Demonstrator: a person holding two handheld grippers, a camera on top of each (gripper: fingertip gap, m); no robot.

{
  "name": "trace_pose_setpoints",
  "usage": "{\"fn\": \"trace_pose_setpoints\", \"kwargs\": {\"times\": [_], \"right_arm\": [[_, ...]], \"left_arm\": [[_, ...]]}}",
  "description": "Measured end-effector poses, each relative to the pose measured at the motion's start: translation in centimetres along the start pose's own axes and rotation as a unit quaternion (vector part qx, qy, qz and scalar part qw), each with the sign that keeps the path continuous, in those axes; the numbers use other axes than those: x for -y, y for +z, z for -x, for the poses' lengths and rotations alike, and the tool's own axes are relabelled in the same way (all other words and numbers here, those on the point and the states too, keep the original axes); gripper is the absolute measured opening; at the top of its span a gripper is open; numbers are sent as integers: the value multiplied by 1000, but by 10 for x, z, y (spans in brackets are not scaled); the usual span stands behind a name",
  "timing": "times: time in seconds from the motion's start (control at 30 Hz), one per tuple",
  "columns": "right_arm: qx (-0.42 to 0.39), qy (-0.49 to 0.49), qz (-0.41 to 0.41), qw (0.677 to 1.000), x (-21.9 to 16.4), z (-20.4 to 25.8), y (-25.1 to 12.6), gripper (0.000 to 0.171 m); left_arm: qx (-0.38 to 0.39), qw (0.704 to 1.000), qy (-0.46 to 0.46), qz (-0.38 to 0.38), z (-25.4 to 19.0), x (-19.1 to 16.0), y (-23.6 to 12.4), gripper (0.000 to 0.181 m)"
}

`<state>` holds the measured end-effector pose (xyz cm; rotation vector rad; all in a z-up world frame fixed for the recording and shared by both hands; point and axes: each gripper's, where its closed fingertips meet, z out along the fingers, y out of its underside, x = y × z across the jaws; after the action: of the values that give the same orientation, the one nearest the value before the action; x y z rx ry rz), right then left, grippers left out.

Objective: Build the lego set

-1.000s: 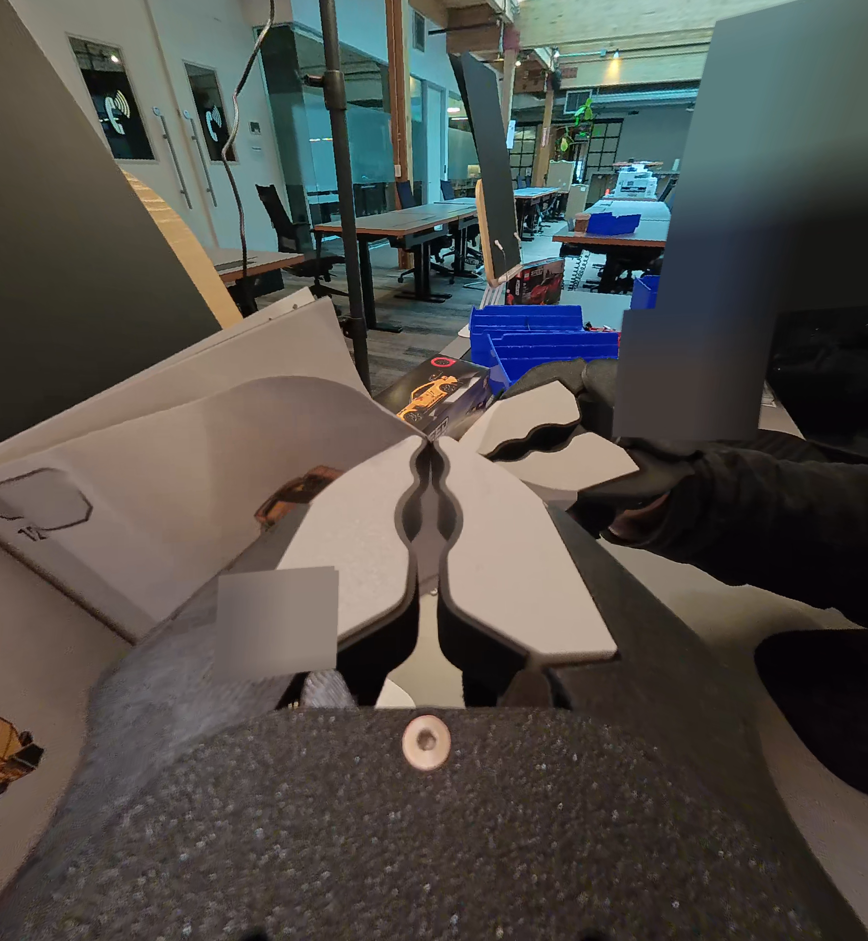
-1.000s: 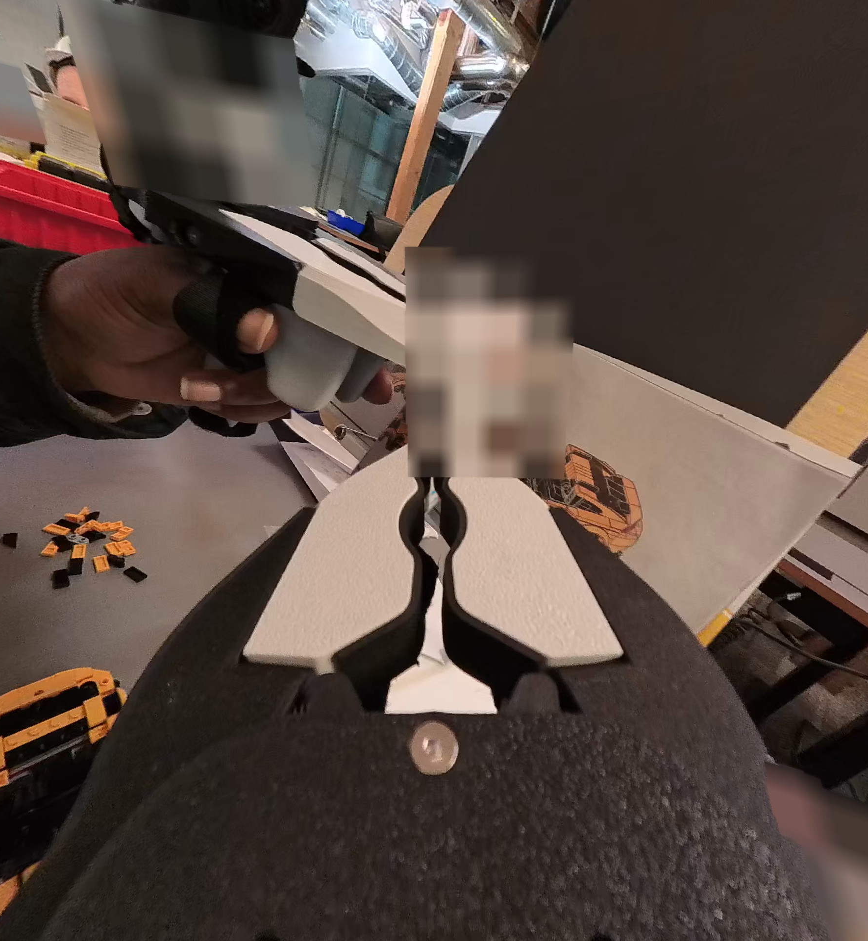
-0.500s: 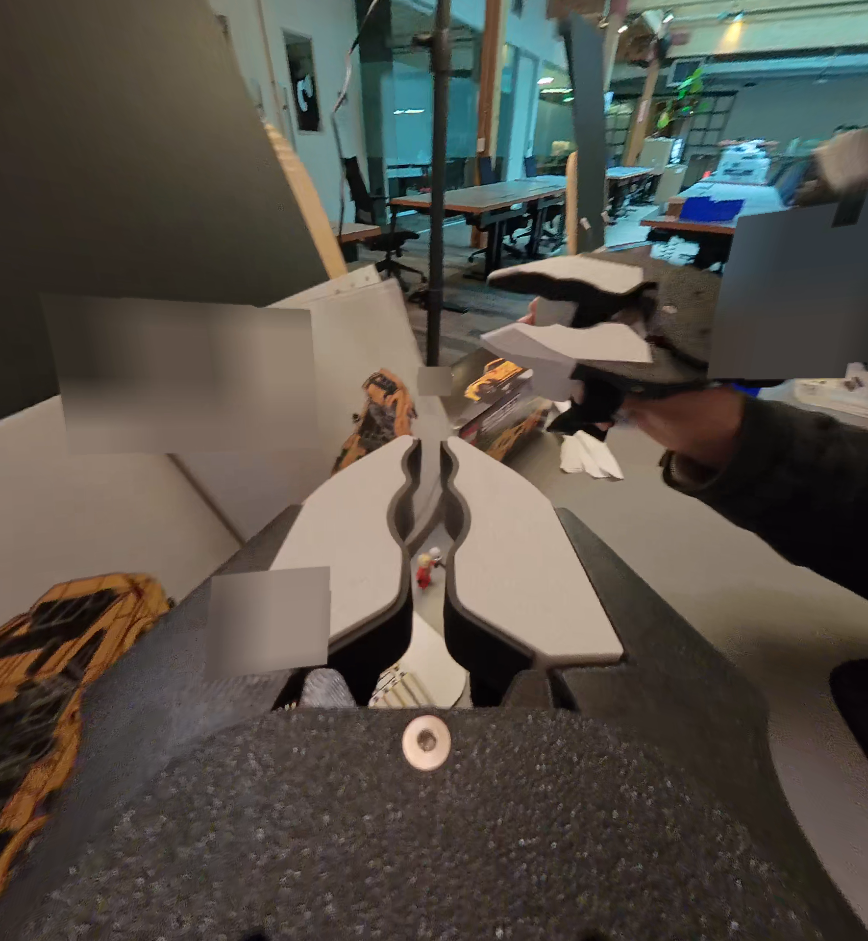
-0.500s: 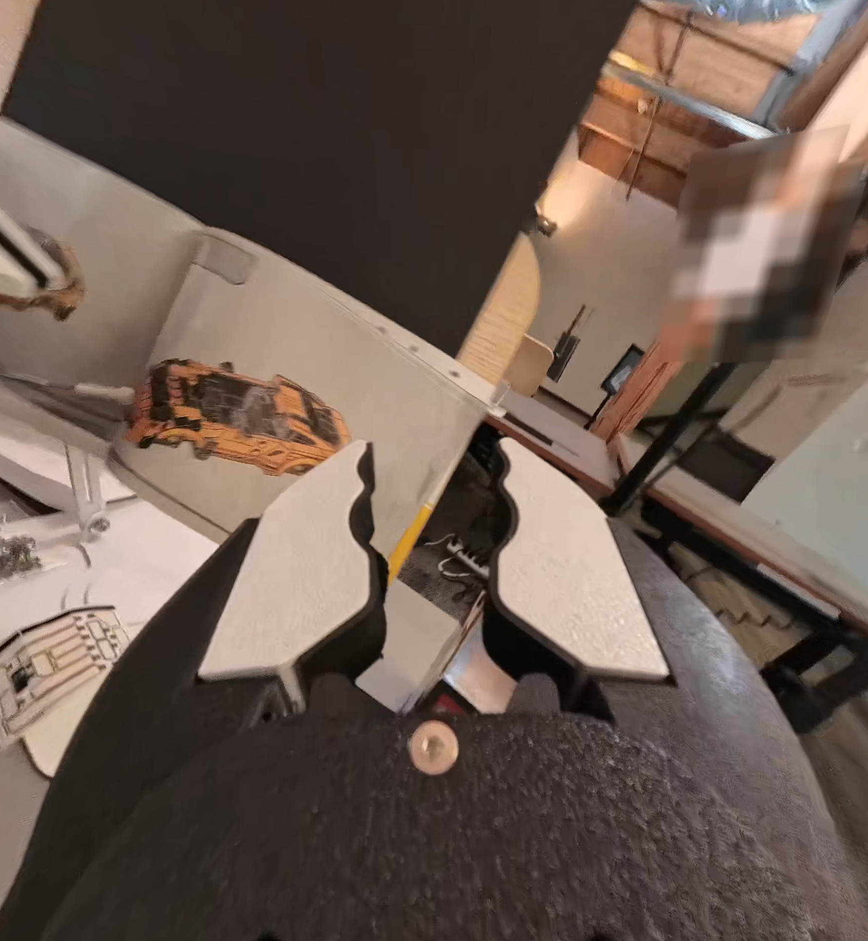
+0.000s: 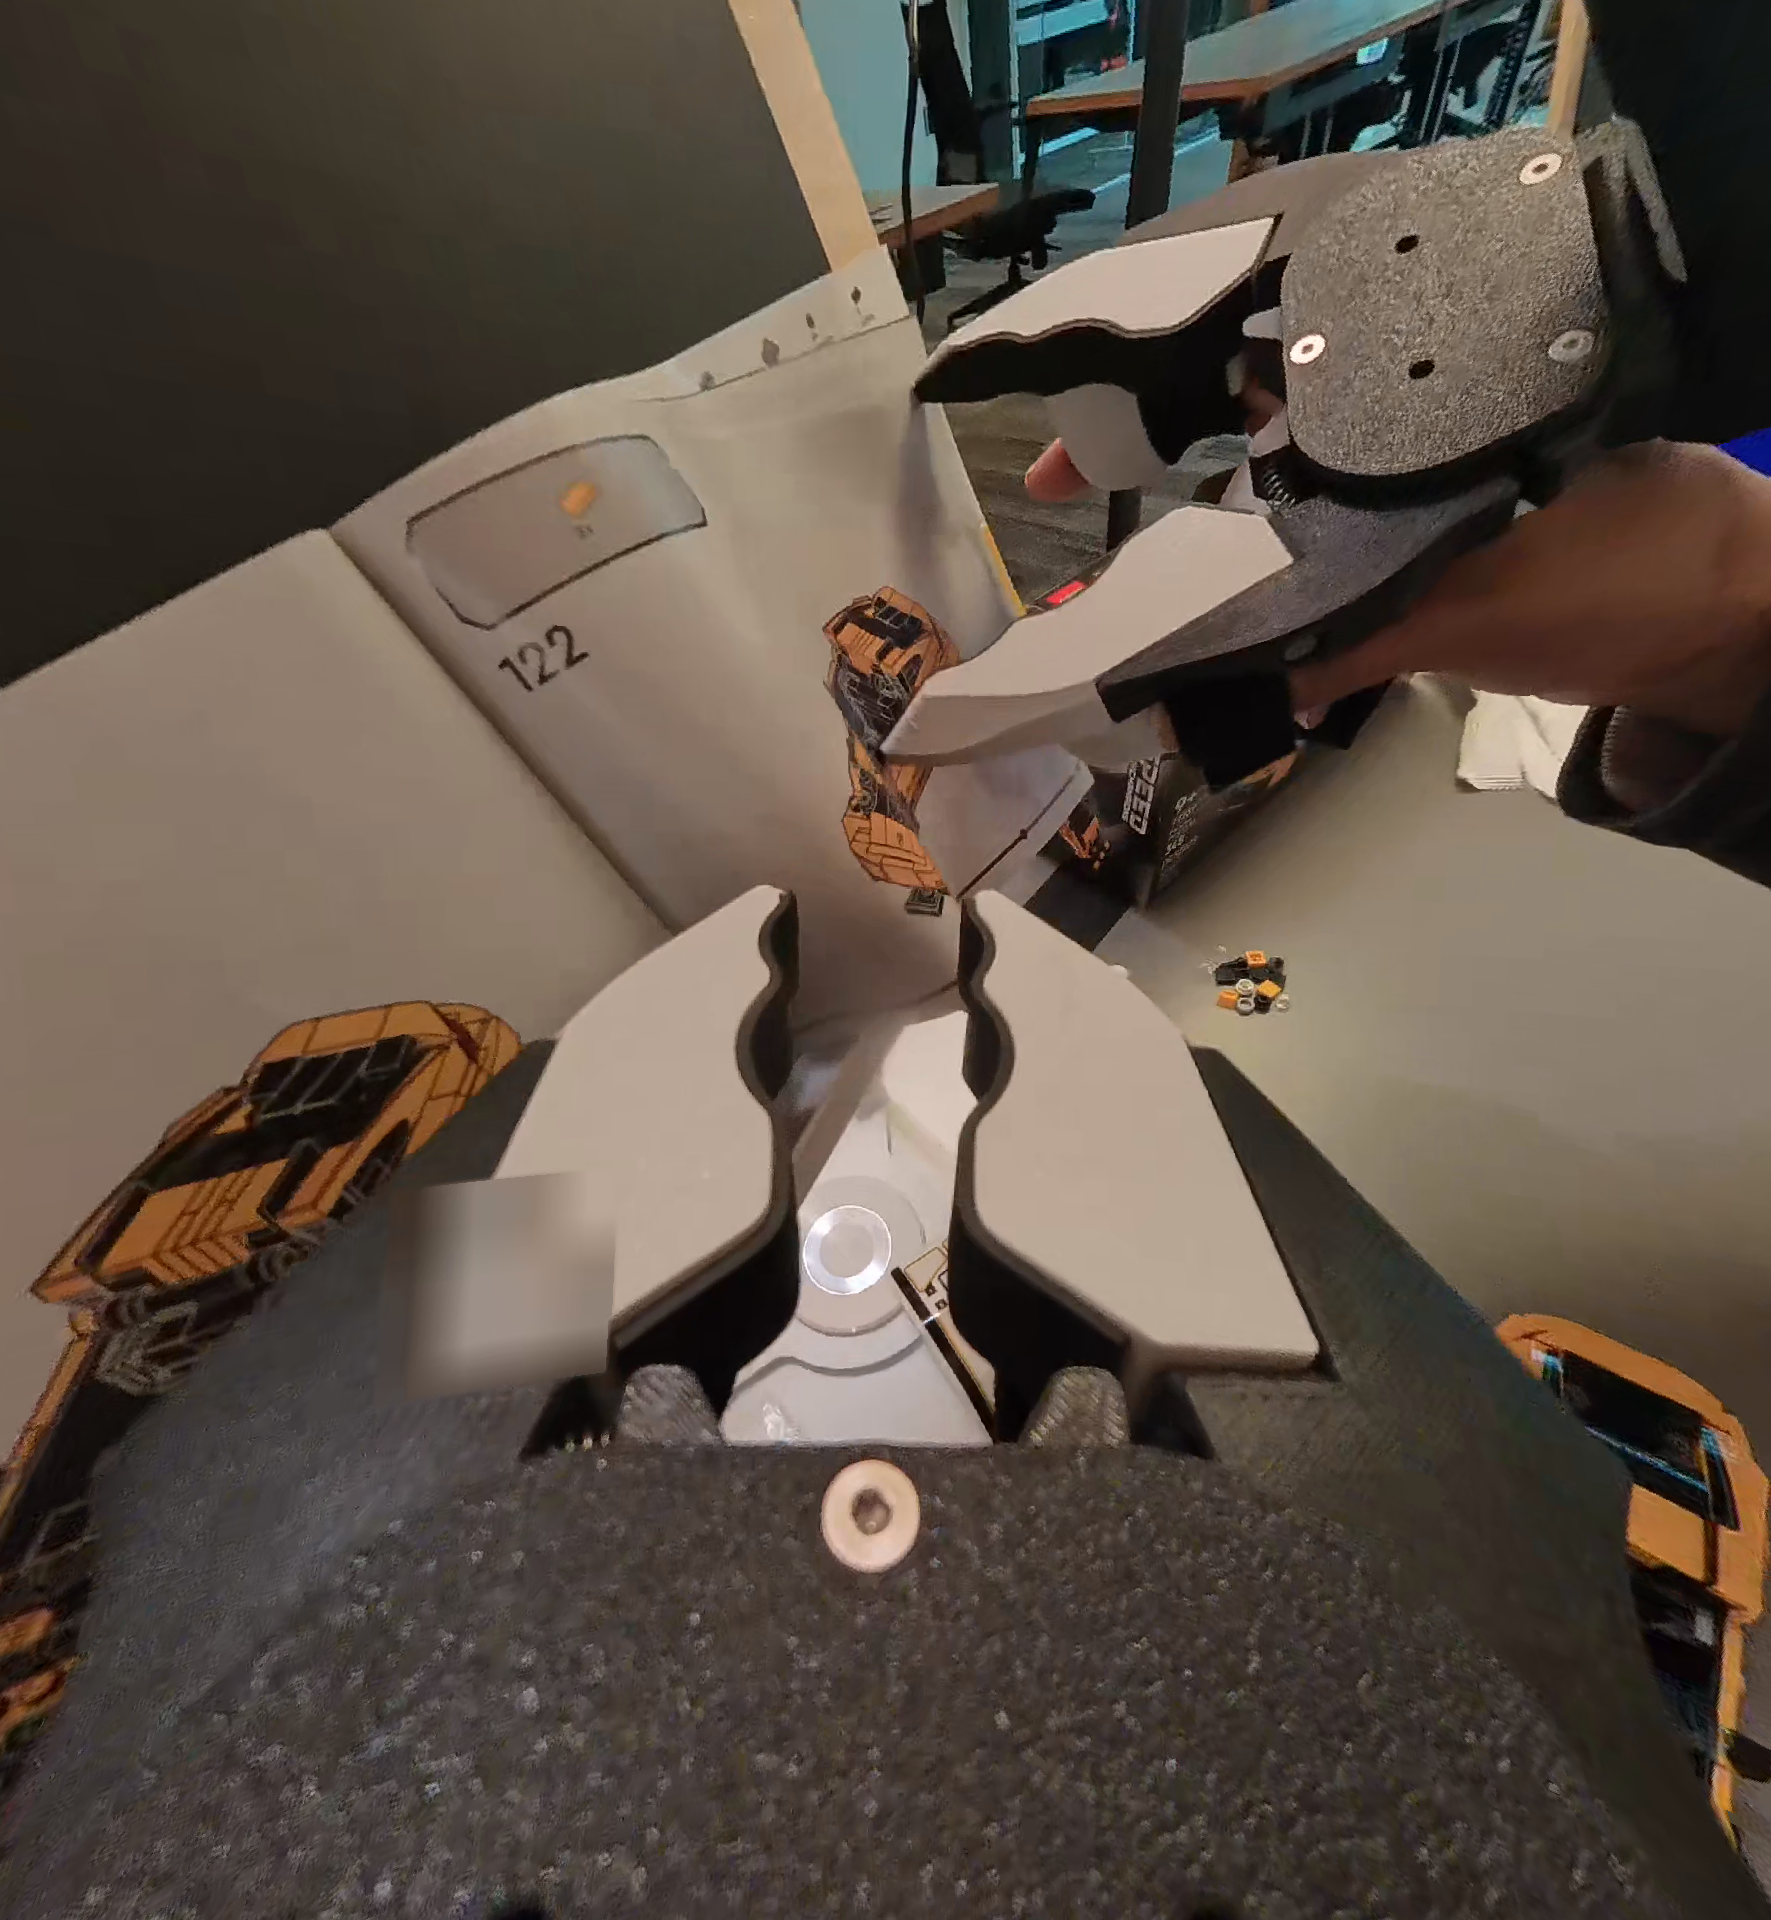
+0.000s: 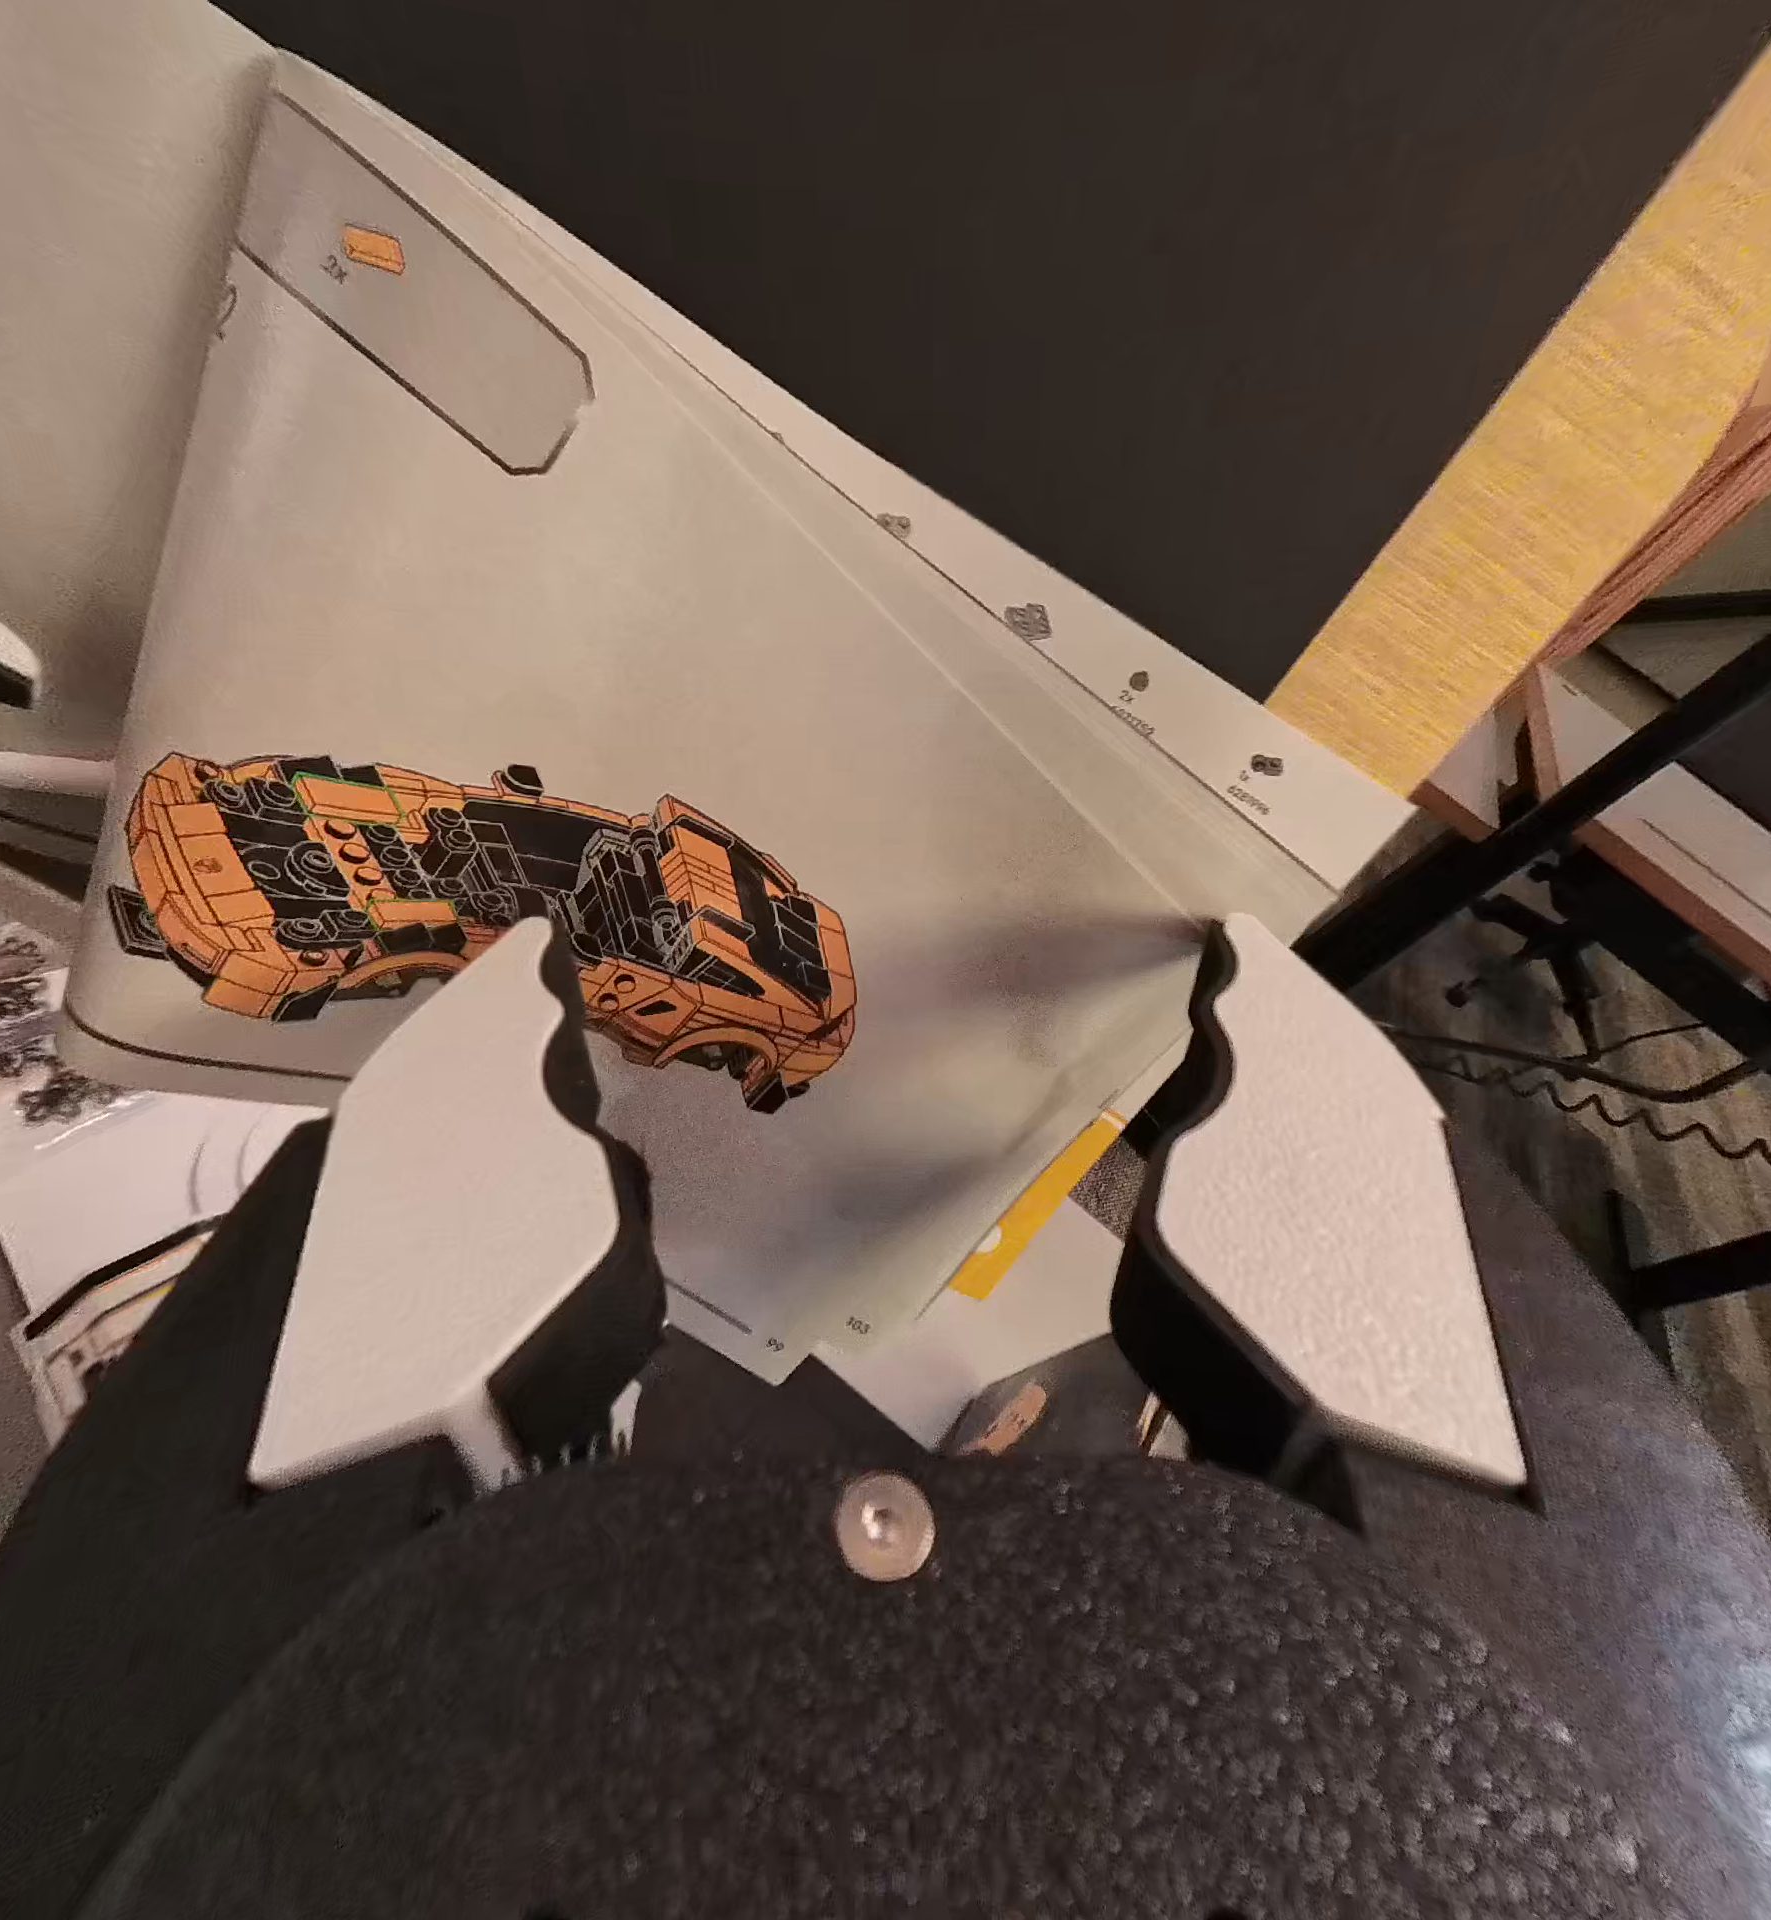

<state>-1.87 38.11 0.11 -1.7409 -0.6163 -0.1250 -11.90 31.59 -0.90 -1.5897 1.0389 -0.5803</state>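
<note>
The instruction booklet (image 5: pixel 237 790) stands open against a black board, with orange car drawings on its pages. My left gripper (image 5: pixel 870 914) is open a little and empty, in front of the booklet's lower edge. My right gripper (image 5: pixel 907 566) is open wide at the right page's edge, and its lower finger touches the page. In the right wrist view the right gripper (image 6: pixel 881 945) straddles the lower right corner of the page (image 6: pixel 715 727) without closing on it. The partly built orange and black car (image 5: pixel 1639 1507) lies on the table at the right.
A small pile of loose orange and black pieces (image 5: pixel 1250 982) lies on the grey table (image 5: pixel 1483 1091). The set's box (image 5: pixel 1161 821) stands behind the booklet. A bag of small black parts (image 6: pixel 19 1008) lies at the left. The table ends right of the booklet, with floor and desk legs (image 6: pixel 1587 831) beyond.
Both grippers were shut a second ago. The right one opened wide and moved to the booklet's right page. The left one opened a little and tilted down toward the table.
</note>
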Motion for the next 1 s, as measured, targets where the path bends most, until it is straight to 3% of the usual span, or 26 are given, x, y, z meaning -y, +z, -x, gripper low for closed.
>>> {"fn": "trace_pose_setpoints", "kwargs": {"times": [0.33,0.43,0.53,0.63,0.7,0.83,1.0], "right_arm": [[-34,-7,-41,999,-2,-4,-4,34],[-28,-19,-45,998,-3,0,-4,0],[-90,-28,-68,993,4,-15,-13,4],[-105,-9,-94,990,14,-26,-18,62],[-64,14,-68,996,8,-22,-7,72],[-43,26,-72,996,6,-22,-1,64],[-51,21,-83,995,4,-18,-2,38]], "left_arm": [[-7,1000,-10,-7,0,-10,-6,28],[-6,1000,-4,-6,-1,-9,-8,28],[-4,1000,0,-6,-2,-11,-12,28],[-7,1000,-4,-8,-3,-13,-15,28],[-12,1000,-8,-10,-5,-14,-15,28],[-20,1000,-5,-11,-11,-17,-17,28],[-22,1000,-6,-11,-13,-20,-20,27]]}}
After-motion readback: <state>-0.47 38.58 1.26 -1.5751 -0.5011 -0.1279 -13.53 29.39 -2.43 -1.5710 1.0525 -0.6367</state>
